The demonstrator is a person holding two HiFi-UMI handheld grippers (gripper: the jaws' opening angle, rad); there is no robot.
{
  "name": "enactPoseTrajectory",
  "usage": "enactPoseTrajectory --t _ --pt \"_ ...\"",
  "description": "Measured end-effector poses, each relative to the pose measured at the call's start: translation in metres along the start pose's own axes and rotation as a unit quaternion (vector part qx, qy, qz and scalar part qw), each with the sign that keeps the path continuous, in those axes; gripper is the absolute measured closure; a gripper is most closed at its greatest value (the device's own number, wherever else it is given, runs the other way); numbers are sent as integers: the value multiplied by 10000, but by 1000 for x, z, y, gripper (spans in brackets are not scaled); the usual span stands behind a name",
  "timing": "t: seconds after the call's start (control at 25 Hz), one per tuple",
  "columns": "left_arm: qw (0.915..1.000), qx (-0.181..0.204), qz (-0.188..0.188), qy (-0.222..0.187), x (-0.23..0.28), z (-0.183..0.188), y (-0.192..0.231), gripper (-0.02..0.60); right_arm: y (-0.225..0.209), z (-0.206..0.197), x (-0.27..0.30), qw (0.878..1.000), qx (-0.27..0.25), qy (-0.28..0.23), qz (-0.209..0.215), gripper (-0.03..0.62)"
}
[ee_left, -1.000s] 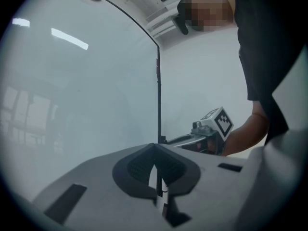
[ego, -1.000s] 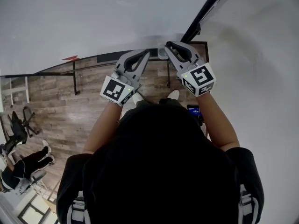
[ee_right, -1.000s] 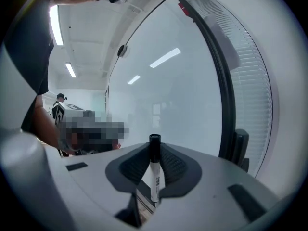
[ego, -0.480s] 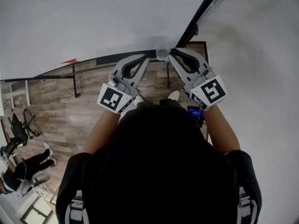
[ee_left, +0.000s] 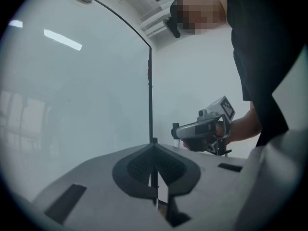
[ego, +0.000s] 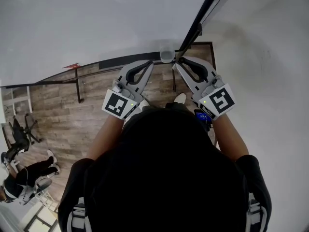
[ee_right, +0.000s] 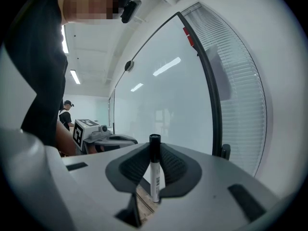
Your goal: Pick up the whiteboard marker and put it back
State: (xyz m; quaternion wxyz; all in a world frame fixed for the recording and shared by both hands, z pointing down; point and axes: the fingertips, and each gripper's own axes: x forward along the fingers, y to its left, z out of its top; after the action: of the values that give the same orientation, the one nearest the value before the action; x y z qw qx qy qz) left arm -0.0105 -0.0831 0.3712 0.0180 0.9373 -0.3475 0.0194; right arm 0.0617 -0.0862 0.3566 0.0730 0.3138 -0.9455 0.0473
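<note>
In the right gripper view a whiteboard marker (ee_right: pixel 155 172), white with a black cap, stands upright between the dark pads, and my right gripper (ee_right: pixel 155 162) is shut on it. From the head view this gripper (ego: pixel 177 62) points at the whiteboard's (ego: pixel 96 18) lower corner, beside a small clear cup (ego: pixel 166 54) on the black tray strip (ego: pixel 126 60); the marker is not discernible there. My left gripper (ego: pixel 150 63) hangs close on its left. Its pads (ee_left: pixel 144 165) meet with nothing between them.
The whiteboard's black frame (ee_right: pixel 211 95) runs up beside a blind-covered wall (ee_right: pixel 240 81). Wood floor (ego: pixel 63 110) lies below, with a stand's legs (ego: pixel 77 83). One person sits at the lower left (ego: pixel 24 173); another stands far off (ee_right: pixel 65 112). A phone-like screen (ego: pixel 201 116) shows under my right wrist.
My right gripper has drawn back from the board's corner toward the body and slightly rightward in the head view. The left gripper has hardly shifted.
</note>
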Motion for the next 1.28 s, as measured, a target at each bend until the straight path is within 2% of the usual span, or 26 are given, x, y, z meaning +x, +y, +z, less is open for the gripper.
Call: enactPoseTrajectory --t 0.2,0.92,1.12,1.28 --pt "10000 -12 -66 21 1 -1 -2 577 0 -7 1 9997 226 -10 28 534" --pt "9999 -4 -58 -109 2 3 -4 577 6 -5 4 9999 104 -59 53 534" --pt "9998 -164 -12 -109 0 -1 0 577 6 -8 2 9999 105 -12 72 534" --pt "9998 -147 -11 -153 -2 1 0 577 7 -7 1 9999 97 15 53 534"
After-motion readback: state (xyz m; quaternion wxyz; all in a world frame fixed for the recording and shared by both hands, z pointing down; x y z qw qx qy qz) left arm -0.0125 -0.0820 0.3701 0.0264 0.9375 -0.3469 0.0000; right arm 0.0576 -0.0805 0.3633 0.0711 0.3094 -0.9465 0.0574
